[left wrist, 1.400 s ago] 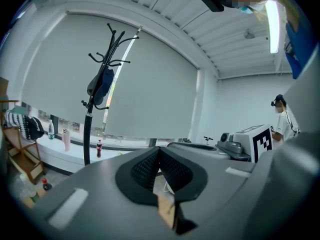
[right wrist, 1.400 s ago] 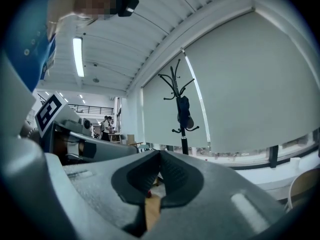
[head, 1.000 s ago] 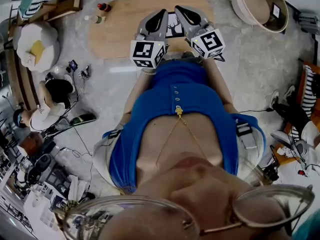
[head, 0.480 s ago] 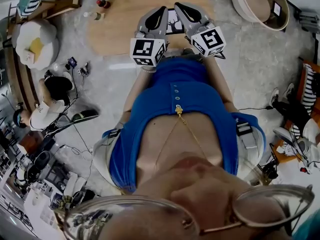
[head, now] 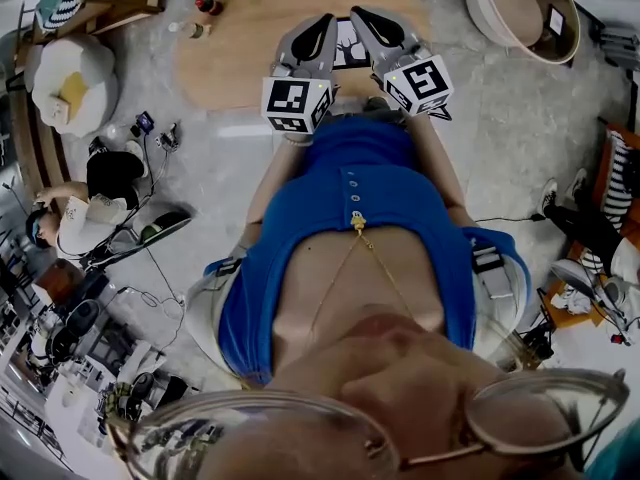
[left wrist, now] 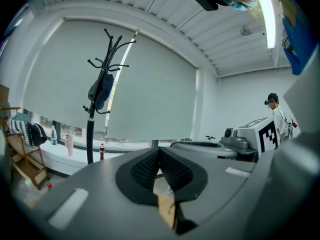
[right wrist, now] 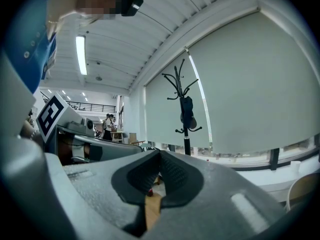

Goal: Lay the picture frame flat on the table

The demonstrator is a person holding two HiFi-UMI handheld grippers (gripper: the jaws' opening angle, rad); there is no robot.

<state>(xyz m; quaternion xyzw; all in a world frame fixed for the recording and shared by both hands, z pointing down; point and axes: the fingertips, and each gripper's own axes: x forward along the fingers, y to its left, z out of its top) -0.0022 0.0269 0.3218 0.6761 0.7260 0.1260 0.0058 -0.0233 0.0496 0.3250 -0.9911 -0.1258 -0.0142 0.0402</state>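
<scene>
Head view: closed, empty left hand-held gripper (head: 322, 25) and right hand-held gripper (head: 364, 18) flank black-edged picture frame (head: 347, 50).
Nothing moved this past second; frame seems flat on pale wooden counter (head: 235, 53) already.

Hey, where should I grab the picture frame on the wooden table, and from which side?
Probably a side edge, pinched across its thin rim, approached from that side. The picture frame sits on the wooden table between the left gripper and the right gripper, printed face toward the head view; its tilt is unclear. Both grippers' jaws are shut, so open first.
</scene>
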